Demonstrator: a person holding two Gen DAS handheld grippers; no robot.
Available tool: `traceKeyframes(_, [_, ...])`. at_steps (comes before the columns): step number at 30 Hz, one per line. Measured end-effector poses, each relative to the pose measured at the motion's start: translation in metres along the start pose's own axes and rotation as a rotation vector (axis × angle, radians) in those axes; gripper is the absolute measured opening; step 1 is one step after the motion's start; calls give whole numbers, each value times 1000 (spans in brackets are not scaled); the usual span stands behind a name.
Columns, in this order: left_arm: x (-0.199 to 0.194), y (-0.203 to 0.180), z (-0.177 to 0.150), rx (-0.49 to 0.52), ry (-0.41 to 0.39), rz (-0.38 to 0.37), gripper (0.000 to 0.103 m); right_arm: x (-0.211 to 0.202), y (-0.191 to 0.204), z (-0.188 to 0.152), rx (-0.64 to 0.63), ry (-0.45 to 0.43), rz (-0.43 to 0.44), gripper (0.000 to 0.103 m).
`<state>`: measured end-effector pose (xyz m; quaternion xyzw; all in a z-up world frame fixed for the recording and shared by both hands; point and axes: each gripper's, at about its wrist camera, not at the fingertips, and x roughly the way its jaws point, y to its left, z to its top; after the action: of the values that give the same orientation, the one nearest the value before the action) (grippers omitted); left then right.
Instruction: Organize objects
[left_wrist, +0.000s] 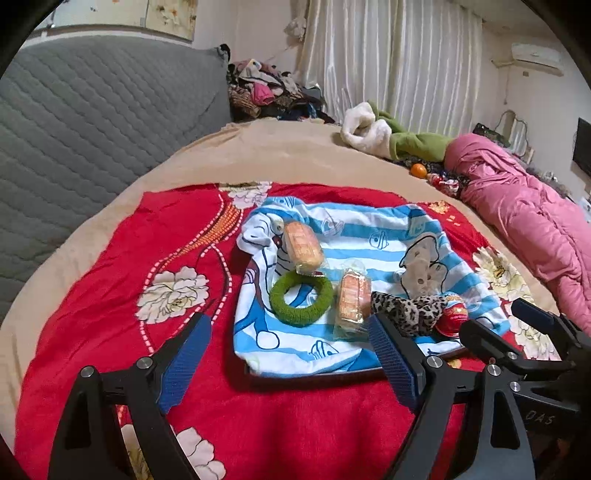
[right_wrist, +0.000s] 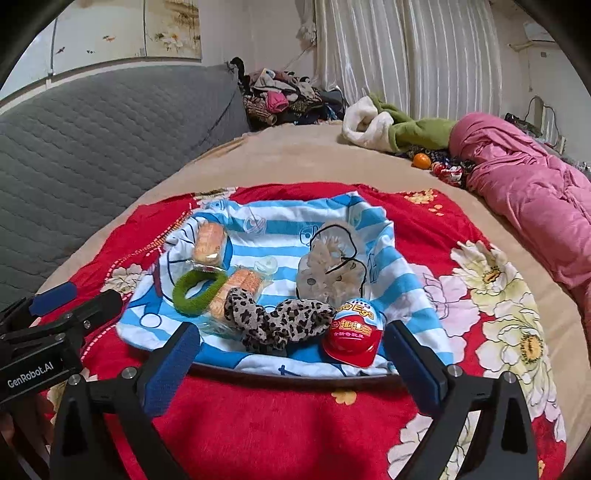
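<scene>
The right gripper (right_wrist: 291, 354) stands wide apart, its blue-padded fingers (right_wrist: 171, 365) holding nothing, poised at the near rim of a dark tray (right_wrist: 295, 373). Between the fingers, on the tray, sit a leopard-print scrunchie (right_wrist: 277, 321) and, just beside it to the right, a red-and-white egg-shaped treat (right_wrist: 354, 332) with blue "Egg" lettering and yellow Chinese characters that are too small to read. The left gripper (left_wrist: 291, 354) is likewise spread wide and empty, hovering over the tray's near left edge; its body carries the white label "GenRobot.AI", seen from the right wrist camera.

A blue-and-white striped cartoon towel (left_wrist: 369, 236) lines the tray. On it lie a fuzzy green hair ring (left_wrist: 301, 301), touching two clear-wrapped packs of orange biscuits: one (left_wrist: 303, 245) behind the ring, the other (left_wrist: 352, 301) to its right, against the scrunchie.

The tray rests on a red blanket (left_wrist: 122, 236) printed with white peonies, spread over a tan bedcover (left_wrist: 295, 155). Farther back are a grey quilted headboard (left_wrist: 92, 110), a pink duvet (left_wrist: 517, 206), a green-and-white fleece garment (left_wrist: 388, 136), a small orange fruit (left_wrist: 418, 170) and pale curtains (left_wrist: 388, 55).
</scene>
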<state>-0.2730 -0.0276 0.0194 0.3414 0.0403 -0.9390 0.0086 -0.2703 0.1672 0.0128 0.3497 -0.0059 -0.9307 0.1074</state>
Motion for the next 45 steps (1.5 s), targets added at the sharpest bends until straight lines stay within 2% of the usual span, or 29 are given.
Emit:
traceKeyframes(14, [-47,-8,-4,10,-67,21,89,-53,-4,-6,-6,-60,0,102])
traceKeyframes(23, [-77,-10,-11,-4,-100,-2,89,-85,-3,-13,-1,-91,0,102])
traceKeyframes(45, [-149,-5,-35,-23,-124,38,89,-163,13,-31,-25,-180,-18,102])
